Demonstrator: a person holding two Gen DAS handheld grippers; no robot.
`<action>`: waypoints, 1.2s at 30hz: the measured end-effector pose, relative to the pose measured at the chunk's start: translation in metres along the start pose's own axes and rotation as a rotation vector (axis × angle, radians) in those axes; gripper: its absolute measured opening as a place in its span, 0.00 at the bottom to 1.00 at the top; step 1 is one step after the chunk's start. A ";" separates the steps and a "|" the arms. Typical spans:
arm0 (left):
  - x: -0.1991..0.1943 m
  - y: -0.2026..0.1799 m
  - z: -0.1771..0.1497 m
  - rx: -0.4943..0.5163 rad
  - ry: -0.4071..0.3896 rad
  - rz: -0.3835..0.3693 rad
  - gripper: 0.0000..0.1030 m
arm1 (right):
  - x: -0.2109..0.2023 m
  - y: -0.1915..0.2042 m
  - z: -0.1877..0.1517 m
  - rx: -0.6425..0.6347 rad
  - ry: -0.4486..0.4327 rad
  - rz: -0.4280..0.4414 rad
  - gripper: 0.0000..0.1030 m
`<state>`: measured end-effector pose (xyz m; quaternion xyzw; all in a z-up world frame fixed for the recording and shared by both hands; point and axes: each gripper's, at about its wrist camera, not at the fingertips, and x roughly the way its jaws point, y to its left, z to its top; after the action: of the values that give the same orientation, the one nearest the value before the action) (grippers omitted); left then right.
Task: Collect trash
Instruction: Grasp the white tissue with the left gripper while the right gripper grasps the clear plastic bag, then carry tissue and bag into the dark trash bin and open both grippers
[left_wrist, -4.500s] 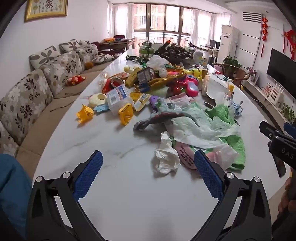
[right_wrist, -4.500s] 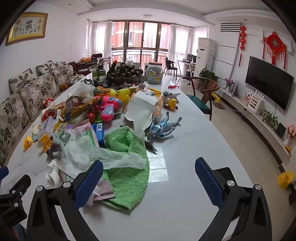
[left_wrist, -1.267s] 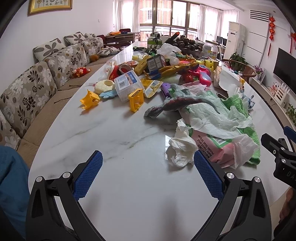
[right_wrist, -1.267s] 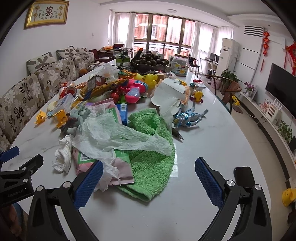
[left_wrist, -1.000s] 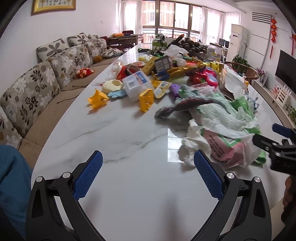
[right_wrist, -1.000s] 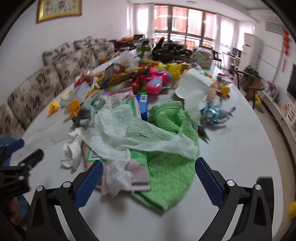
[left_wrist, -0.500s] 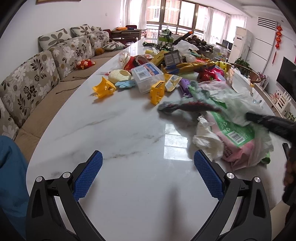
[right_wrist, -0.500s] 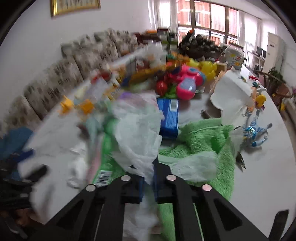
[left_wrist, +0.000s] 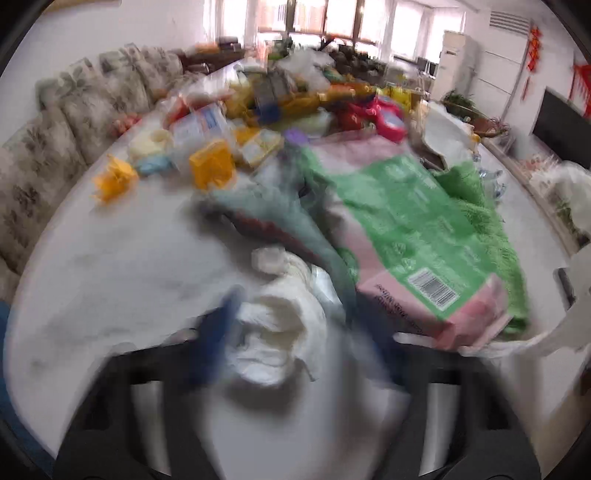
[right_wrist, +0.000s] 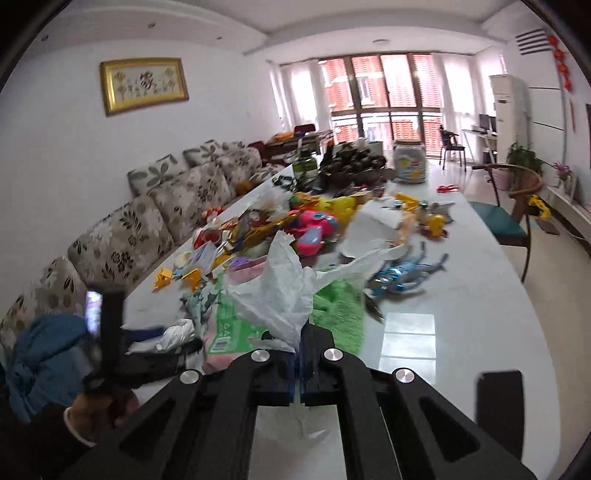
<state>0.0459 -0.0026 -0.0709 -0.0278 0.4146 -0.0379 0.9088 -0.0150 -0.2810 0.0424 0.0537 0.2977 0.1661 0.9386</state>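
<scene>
White marble-patterned desk (right_wrist: 461, 332) fills a bright living room, with a floral sofa (right_wrist: 147, 229) along one side. At the right gripper (right_wrist: 298, 363), the jaws are seen pressed together on a thin translucent white plastic bag (right_wrist: 280, 291), whose loose body billows up above them while one corner trails toward the toys. At the left gripper (left_wrist: 291, 332), the jaws have just been closing around a crumpled white tissue wad (left_wrist: 277, 317); because of heavy blur it cannot be told whether the blue pads (left_wrist: 218, 332) already press on it. Just beside the wad lies a pink-and-green printed plastic packet (left_wrist: 406, 236), resting on a green fluffy towel (left_wrist: 480, 221).

Several slips are judged possible. The flimsy bag could tear or slide out, being pinched only at an edge. Its trailing corner could snag the blue toy figure (right_wrist: 402, 273) and drag it. The soft wad could be squeezed out sideways, or the packet caught with it.
</scene>
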 end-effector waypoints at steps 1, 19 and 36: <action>0.000 0.003 0.000 0.008 0.009 -0.015 0.30 | -0.006 -0.002 -0.002 0.003 -0.008 -0.002 0.01; -0.045 0.014 0.029 0.088 -0.097 -0.056 0.26 | -0.017 0.034 -0.029 -0.044 0.013 0.044 0.01; -0.155 -0.033 -0.138 0.412 -0.109 -0.204 0.26 | -0.113 0.069 -0.078 0.023 0.121 0.473 0.01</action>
<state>-0.1611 -0.0235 -0.0424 0.1146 0.3435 -0.2117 0.9078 -0.1655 -0.2552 0.0536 0.1227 0.3342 0.3807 0.8534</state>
